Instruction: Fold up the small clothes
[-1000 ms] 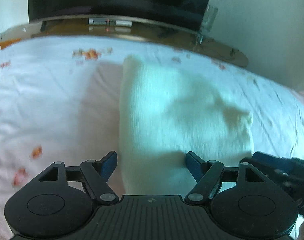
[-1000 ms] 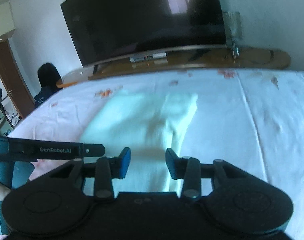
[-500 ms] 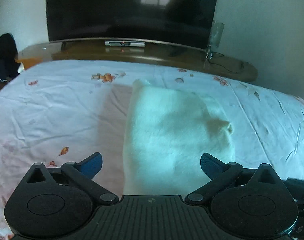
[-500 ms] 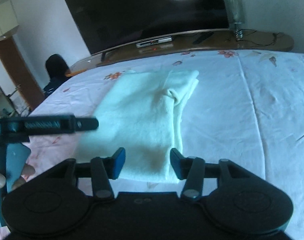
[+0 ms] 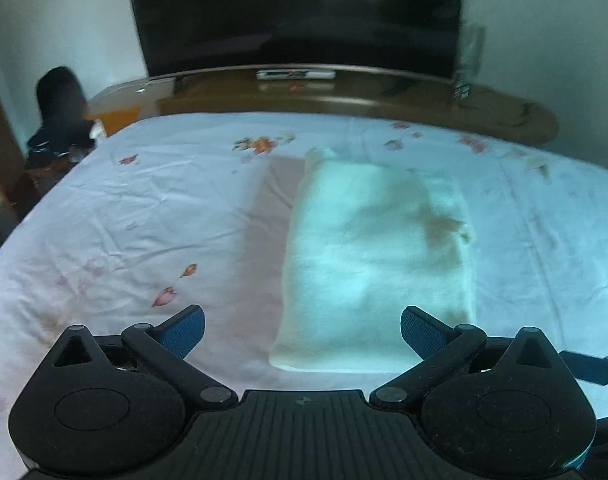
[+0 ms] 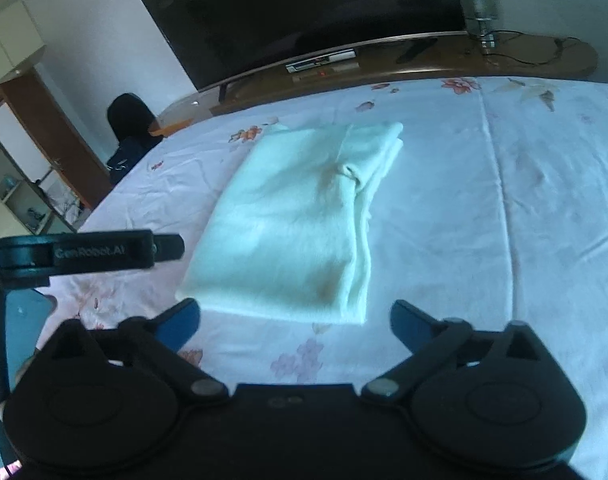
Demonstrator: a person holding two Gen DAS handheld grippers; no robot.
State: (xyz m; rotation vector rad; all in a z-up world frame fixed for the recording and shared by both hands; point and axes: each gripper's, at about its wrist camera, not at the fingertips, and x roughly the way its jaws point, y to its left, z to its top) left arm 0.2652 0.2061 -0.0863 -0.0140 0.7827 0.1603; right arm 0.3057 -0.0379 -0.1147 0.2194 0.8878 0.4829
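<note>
A pale cream garment (image 5: 376, 256) lies folded into a long rectangle on the bed; it also shows in the right wrist view (image 6: 299, 224). My left gripper (image 5: 301, 330) is open and empty, held just short of the garment's near edge, above the bed. My right gripper (image 6: 295, 324) is open and empty, also just short of the near edge. The left gripper's body (image 6: 83, 254) shows at the left of the right wrist view.
The bed has a white floral sheet (image 5: 143, 220). Beyond it stand a wooden TV bench (image 5: 344, 100), a large dark television (image 5: 295, 12) and a glass (image 5: 470, 60). A dark chair (image 6: 129, 128) and shelves (image 6: 27, 196) stand to the left.
Both grippers have opened wide and pulled back from the garment, which now lies flat on the bed. Both views have risen and drawn away.
</note>
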